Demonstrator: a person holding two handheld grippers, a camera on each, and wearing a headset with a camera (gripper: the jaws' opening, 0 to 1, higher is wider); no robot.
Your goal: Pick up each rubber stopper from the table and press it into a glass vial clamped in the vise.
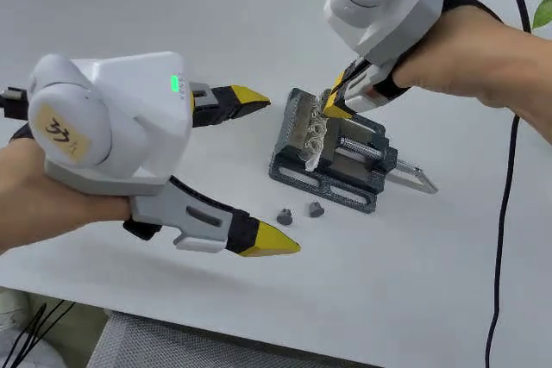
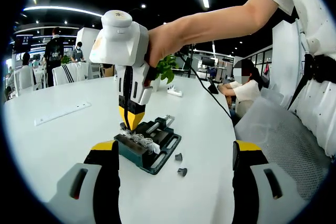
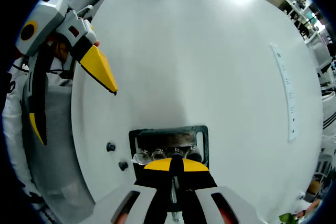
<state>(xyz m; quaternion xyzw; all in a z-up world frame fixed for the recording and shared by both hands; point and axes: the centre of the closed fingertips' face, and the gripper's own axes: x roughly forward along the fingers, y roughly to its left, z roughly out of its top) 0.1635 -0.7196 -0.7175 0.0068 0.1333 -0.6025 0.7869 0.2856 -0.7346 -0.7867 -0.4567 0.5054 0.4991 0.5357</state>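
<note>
While left tool (image 1: 282, 175) gapes wide, right tool (image 1: 333, 109) clenched over glass vials (image 1: 314, 136), dark metal vise (image 1: 321, 184)

Two small dark grey rubber stoppers (image 1: 285, 217) lie loose on the white counter (image 1: 216, 40), just beside the dark vise (image 1: 328, 185) (clear glass vials (image 1: 315, 134) stand clamped in a row).

White counter (image 1: 172, 6): dark vise (image 1: 321, 180) mid-surface, two loose rubber stoppers (image 1: 285, 217) just beside its base, flat white strip (image 3: 287, 98) well apart.
</note>
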